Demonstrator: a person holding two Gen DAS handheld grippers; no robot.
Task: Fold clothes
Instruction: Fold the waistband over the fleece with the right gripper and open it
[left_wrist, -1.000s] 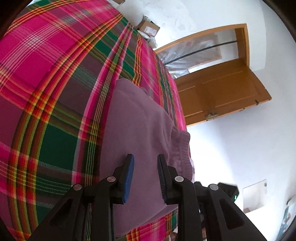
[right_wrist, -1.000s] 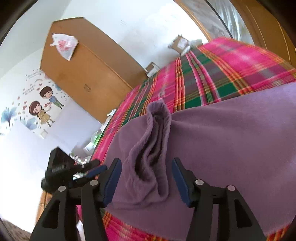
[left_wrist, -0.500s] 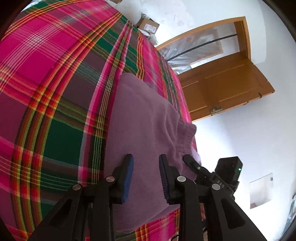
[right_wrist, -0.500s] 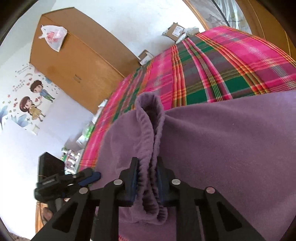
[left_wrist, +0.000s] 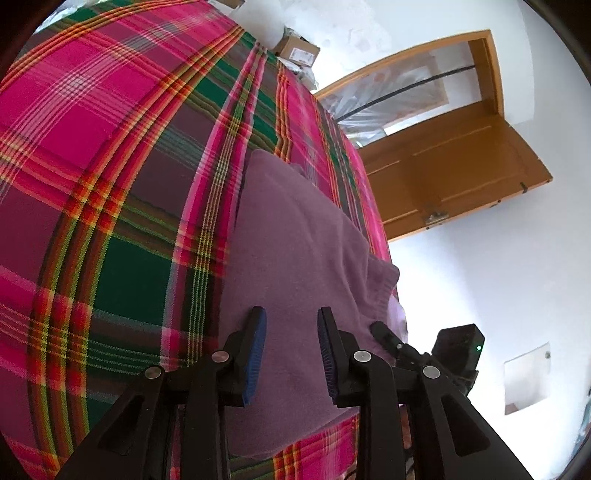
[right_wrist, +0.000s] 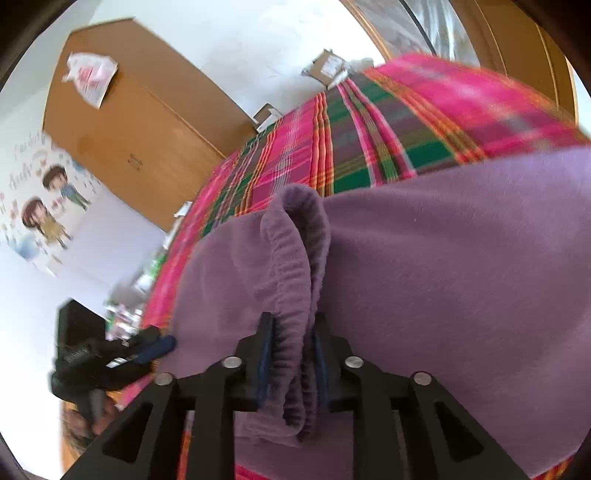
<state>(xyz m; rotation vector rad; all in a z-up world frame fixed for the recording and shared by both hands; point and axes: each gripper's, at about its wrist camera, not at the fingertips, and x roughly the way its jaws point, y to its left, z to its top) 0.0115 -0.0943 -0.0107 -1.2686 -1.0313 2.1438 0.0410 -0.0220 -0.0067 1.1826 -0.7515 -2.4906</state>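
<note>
Two tools | right tool (right_wrist: 291, 332) pinching purple garment (right_wrist: 424, 277) waistband | left tool (left_wrist: 290, 326) parted, empty

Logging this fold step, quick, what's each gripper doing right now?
Left gripper: open over the purple fleece garment, gripping nothing.
Right gripper: shut on the garment's ribbed hem.
</note>
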